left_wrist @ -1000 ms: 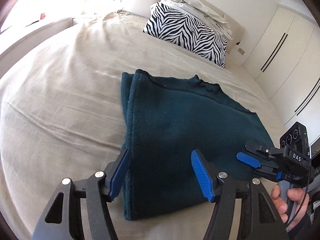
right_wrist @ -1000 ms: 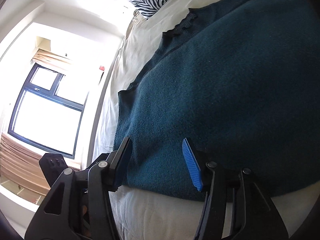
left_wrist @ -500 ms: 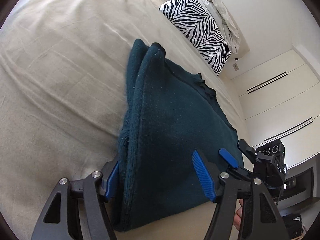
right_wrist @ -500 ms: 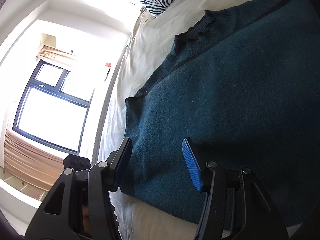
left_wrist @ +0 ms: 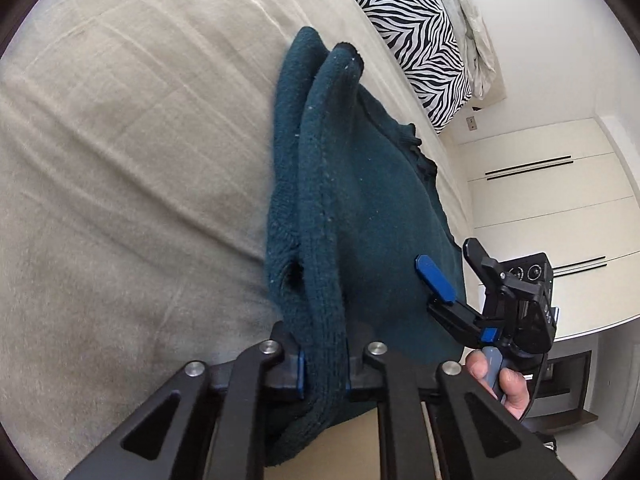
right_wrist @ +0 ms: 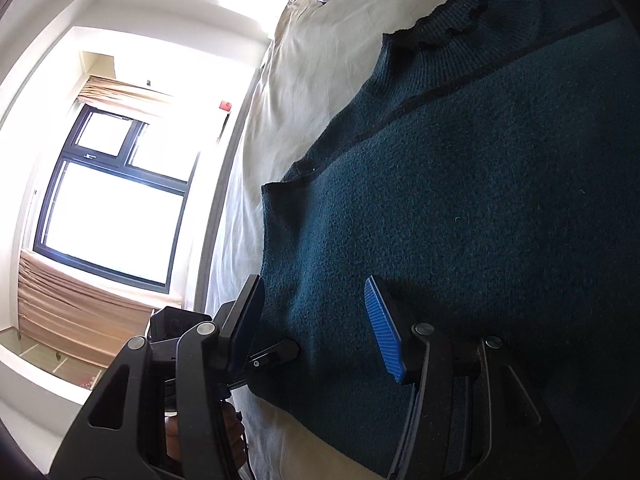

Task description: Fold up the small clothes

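Observation:
A dark teal knitted sweater (left_wrist: 372,208) lies folded on the beige bed; it also fills the right wrist view (right_wrist: 460,208). My left gripper (left_wrist: 323,364) is shut on the sweater's near folded edge, pinching the thick layers between its blue pads. My right gripper (right_wrist: 316,324) is open, its blue pads spread over the sweater's near corner, with cloth between them but not pinched. The right gripper also shows in the left wrist view (left_wrist: 452,272), open over the sweater's right edge, held by a hand.
The beige bed sheet (left_wrist: 120,160) spreads wide to the left. A zebra-striped pillow (left_wrist: 416,28) and a pale crumpled cloth (left_wrist: 472,28) lie at the headboard. White wardrobe doors (left_wrist: 552,200) stand on the right. A bright window (right_wrist: 112,208) is beyond the bed's edge.
My left gripper has moved forward and closed on the sweater's near folded edge. My right gripper stayed open and shifted a little further onto the sweater's corner.

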A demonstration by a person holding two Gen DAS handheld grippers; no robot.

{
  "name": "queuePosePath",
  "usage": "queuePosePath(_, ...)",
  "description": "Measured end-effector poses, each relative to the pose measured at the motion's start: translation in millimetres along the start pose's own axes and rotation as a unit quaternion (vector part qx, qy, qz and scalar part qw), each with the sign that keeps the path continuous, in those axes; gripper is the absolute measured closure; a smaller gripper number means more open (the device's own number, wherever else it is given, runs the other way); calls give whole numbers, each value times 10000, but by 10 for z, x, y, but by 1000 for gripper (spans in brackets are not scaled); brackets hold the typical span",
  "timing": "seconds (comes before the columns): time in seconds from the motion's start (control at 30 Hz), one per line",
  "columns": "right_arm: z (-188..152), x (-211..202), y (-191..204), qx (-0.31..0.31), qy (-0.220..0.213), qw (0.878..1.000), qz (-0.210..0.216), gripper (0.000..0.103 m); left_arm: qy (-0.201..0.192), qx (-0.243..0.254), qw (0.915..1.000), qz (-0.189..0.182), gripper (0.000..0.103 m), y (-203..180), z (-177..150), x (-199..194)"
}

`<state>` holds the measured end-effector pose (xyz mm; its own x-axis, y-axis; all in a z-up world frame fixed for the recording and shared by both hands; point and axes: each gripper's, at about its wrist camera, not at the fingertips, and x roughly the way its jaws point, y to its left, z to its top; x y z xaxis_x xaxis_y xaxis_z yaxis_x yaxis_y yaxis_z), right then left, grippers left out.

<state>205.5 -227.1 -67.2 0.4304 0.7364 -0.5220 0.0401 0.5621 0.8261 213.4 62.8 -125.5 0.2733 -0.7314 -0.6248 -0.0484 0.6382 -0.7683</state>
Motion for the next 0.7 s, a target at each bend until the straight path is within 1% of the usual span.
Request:
queuePosePath(0.1, 39, 27, -125, 96, 80, 9999, 118, 53, -69, 21, 10000, -60, 91, -43, -37, -58)
queuePosePath(0.2, 52, -60, -128, 165, 54, 9995, 247, 53, -166, 107, 9997, -156, 92, -180, -49, -135)
queuePosePath(0.3, 86, -271, -156, 293, -106, 9980, 542, 52, -261, 307, 9989, -248, 92, -441, -21, -191)
queuePosePath(0.4, 171, -574, -224, 385, -337, 9952, 832, 51, -294, 646, 9970, -293, 92, -834, 5, -156)
queuePosePath(0.47, 247, -839, -329, 509, -512, 9919, 1044, 47, -254, 884, 9951, -371, 92, -1133, 5, -54)
queuePosePath(0.57, 351, -1232, -564, 780, -755, 9856, 1298, 45, -107, 1317, 9900, -493, 92, -1665, -24, 276)
queuePosePath(0.6, 378, -1355, -654, 866, -831, 9836, 1349, 44, -44, 1456, 9880, -505, 92, -1822, -47, 406)
queuePosePath(0.67, 416, -1575, -844, 1027, -966, 9811, 1327, 36, 161, 1723, 9833, -573, 92, -2118, -130, 737)
queuePosePath(0.7, 428, -1655, -939, 1109, -1010, 9798, 1327, 35, 272, 1830, 9810, -591, 92, -2217, -174, 909)
